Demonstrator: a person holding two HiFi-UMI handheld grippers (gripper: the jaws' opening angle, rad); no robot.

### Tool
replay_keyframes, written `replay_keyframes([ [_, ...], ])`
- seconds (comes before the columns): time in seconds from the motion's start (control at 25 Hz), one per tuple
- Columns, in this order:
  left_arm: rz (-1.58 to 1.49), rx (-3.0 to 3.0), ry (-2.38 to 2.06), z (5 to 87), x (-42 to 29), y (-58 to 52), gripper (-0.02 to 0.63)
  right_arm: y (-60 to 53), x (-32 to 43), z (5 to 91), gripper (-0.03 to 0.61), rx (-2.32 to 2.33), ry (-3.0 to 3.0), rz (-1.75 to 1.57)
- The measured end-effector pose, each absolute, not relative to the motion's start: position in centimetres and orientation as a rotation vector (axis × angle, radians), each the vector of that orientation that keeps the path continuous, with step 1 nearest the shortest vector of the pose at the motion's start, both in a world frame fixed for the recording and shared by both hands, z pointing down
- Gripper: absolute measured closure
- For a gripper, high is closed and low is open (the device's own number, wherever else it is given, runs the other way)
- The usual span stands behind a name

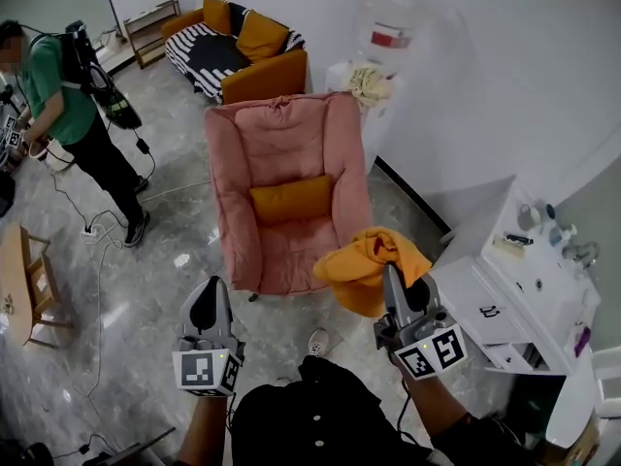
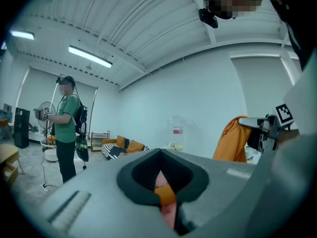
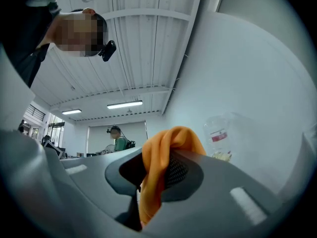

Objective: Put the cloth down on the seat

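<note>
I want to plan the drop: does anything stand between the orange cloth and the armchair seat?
Nothing visible blocks the way. The orange cloth, shut in the right gripper, hangs beside the pink armchair. An orange cushion lies at the seat's back; its front is bare.

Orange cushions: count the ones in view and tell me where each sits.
3. One cushion leans on the back of the pink armchair; a left sofa cushion and a right sofa cushion sit on the striped sofa behind it. More may be hidden.

The armchair seat (image 1: 281, 255) lies bare in front, an orange cushion (image 1: 290, 199) across its back, a white cabinet (image 1: 505, 299) close at right.
</note>
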State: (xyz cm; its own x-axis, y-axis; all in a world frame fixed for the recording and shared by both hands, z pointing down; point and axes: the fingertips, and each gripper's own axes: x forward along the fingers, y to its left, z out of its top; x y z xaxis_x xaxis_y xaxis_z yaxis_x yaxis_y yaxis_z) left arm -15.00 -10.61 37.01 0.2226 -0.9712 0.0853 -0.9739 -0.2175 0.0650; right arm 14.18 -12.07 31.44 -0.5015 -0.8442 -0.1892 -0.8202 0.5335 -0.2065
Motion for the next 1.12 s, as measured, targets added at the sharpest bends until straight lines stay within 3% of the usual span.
replay_keyframes([
  [0.48,0.07,2.309,-1.931,37.2,-12.3,-16.1,0.612,-20.2,14.1,33.3,0.494,-1.294,2.598,-0.188],
  [1.12,0.074,2.324,-1.772,40.8,-12.8,-21.1,0.612,-28.0,7.8,39.6,0.494,-1.293,2.688,-0.321],
])
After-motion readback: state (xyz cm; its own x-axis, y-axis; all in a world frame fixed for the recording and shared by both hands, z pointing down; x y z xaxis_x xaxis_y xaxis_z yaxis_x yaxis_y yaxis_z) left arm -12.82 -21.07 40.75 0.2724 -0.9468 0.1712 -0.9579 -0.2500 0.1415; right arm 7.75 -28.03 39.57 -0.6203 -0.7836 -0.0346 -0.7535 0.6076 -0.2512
